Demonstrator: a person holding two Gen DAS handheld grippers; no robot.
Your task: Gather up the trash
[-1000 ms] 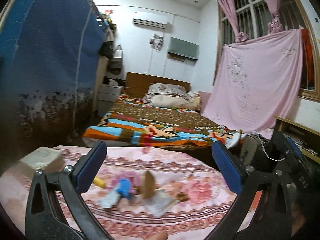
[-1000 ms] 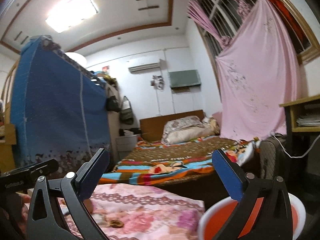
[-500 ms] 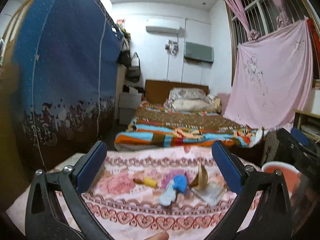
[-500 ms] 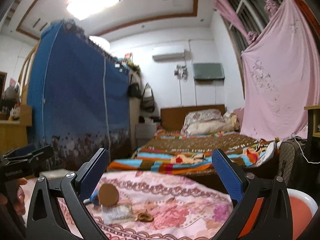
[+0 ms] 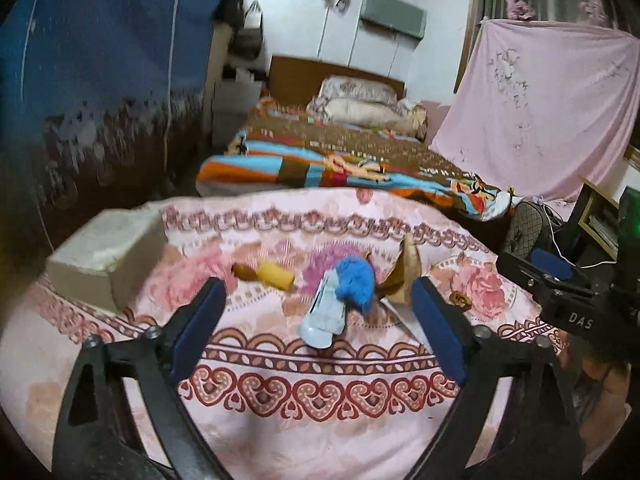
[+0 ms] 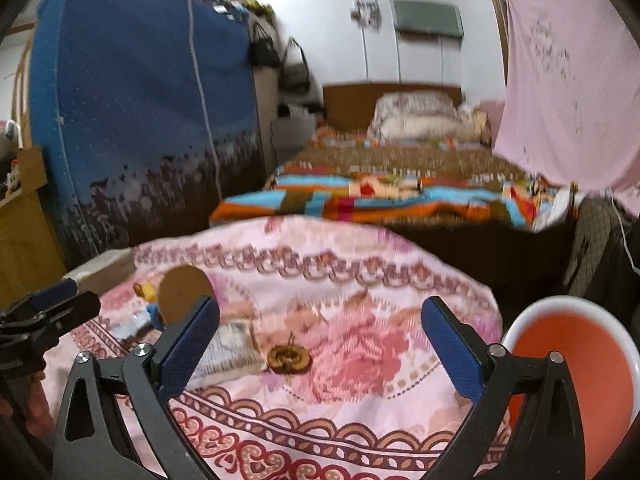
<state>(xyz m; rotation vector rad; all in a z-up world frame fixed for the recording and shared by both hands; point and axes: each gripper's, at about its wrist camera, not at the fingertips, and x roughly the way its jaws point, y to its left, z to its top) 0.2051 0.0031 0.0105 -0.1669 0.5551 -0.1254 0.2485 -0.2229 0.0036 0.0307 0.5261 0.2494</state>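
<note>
Trash lies on the pink floral tablecloth (image 5: 304,360): a yellow and brown wrapper (image 5: 266,274), a crumpled blue piece (image 5: 355,282), a pale blue flat wrapper (image 5: 326,314) and a brown cardboard disc (image 5: 404,268). My left gripper (image 5: 318,328) is open and empty, hovering just in front of them. In the right wrist view I see the disc (image 6: 184,294), a clear crumpled wrapper (image 6: 232,350) and a small brown round scrap (image 6: 289,358). My right gripper (image 6: 320,344) is open and empty above the scrap. An orange bin with a white rim (image 6: 576,364) stands at the right.
A grey-white box (image 5: 106,250) sits at the table's left. Behind the table are a bed with a striped blanket (image 5: 332,164), a blue fabric wardrobe (image 5: 92,60) and a hanging pink sheet (image 5: 548,108). The other gripper (image 5: 560,292) shows at the right of the left wrist view.
Both grippers have tilted down and moved closer to the table; the trash now fills more of each view. Both stay open and empty.
</note>
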